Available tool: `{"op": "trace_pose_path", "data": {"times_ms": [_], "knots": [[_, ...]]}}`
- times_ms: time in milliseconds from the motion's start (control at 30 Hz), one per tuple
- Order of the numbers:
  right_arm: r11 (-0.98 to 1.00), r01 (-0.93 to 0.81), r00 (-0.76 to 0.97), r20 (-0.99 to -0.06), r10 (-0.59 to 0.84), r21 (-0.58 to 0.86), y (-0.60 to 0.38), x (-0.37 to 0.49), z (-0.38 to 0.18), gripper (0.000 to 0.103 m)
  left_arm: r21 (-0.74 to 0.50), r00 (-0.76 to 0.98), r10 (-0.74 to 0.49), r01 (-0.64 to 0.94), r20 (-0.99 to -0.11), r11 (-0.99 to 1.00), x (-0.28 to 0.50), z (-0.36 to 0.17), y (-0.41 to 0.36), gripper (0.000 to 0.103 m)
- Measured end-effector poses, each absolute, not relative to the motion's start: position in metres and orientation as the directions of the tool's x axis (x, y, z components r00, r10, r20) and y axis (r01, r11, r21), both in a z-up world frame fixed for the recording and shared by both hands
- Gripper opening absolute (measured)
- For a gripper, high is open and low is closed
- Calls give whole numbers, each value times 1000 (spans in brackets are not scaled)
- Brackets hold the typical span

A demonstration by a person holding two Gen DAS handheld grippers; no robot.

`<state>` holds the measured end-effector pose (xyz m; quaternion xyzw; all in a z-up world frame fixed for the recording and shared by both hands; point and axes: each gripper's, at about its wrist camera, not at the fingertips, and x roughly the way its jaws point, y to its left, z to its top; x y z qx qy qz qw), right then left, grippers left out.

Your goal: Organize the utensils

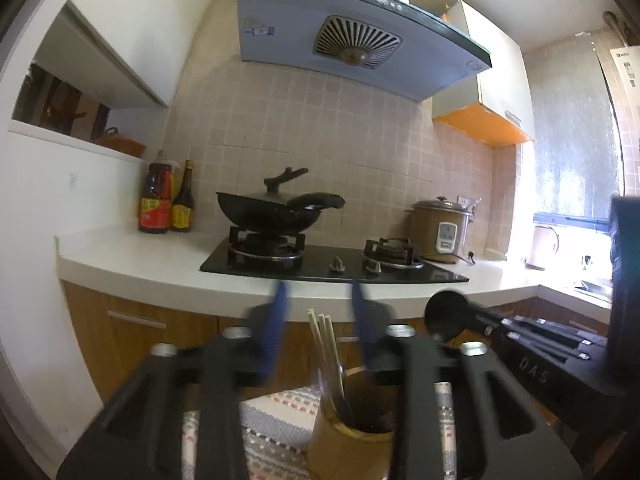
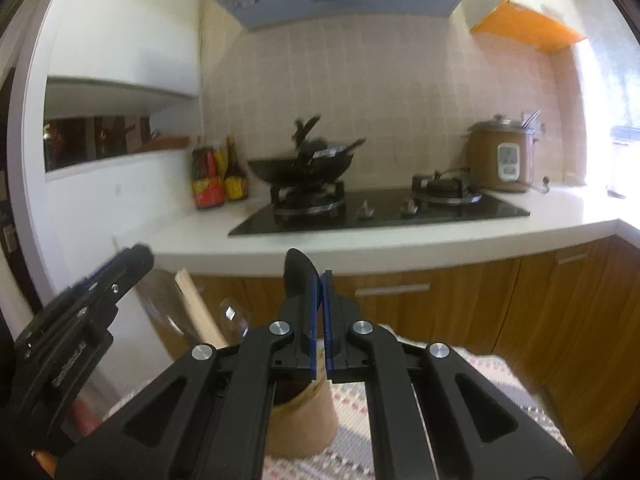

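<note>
Left gripper (image 1: 318, 300) seen with jaws parted, nothing pressed; chopsticks (image 1: 325, 350) upright between them, dropped into bamboo holder (image 1: 352, 436) just below. Right gripper (image 2: 320, 292) clamped on black spoon (image 2: 300, 276), long axis upright, holder (image 2: 304, 424) directly beneath

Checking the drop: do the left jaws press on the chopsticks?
No: the left gripper stands open, its jaws clear on either side of the chopsticks that stand in the holder.
</note>
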<state>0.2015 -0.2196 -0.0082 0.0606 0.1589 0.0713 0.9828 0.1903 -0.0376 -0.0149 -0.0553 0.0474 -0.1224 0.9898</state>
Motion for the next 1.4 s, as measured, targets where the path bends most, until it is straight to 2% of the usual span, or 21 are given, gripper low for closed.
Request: {"op": "trace_pose_path", "data": {"times_ms": [67,200,500,600,633,733,900,1067,1133,1300,1400], "knots": [[982,-114,935,-319,157,150,-221,198,-6,3,-117,965,-249,238,-83,964,184,-11,-35,37],[968,-133,918,-341,201,213,-227,190,2,13,-126,968,-243,233,-63,964,168,1,-28,41],[969,-159,923,-321,214,187,-222,149,27,14,-103,973,-229,228,-5,968,122,30,-22,44],[970,-164,925,-314,215,182,-222,134,33,20,-92,976,-217,217,11,972,104,35,-20,49],[972,-162,925,-316,210,172,-221,128,34,24,-92,976,-216,216,12,972,100,34,-19,49],[975,-164,919,-337,206,148,-218,116,31,26,-95,976,-219,218,-8,971,88,29,-18,50],[974,-195,863,-451,228,119,-207,102,3,26,-77,966,-234,226,-114,971,78,9,-20,56],[953,-257,721,-624,299,160,-197,99,-41,26,-84,916,-260,246,-305,966,75,-34,-18,56],[942,-274,672,-662,332,194,-198,97,-56,26,-104,876,-283,264,-390,959,78,-53,-16,56],[943,-259,591,-738,326,209,-210,98,-93,26,-149,734,-337,312,-589,938,93,-101,-13,48],[951,-215,564,-766,308,224,-226,101,-105,26,-206,634,-378,330,-675,921,104,-127,-11,40]]}}
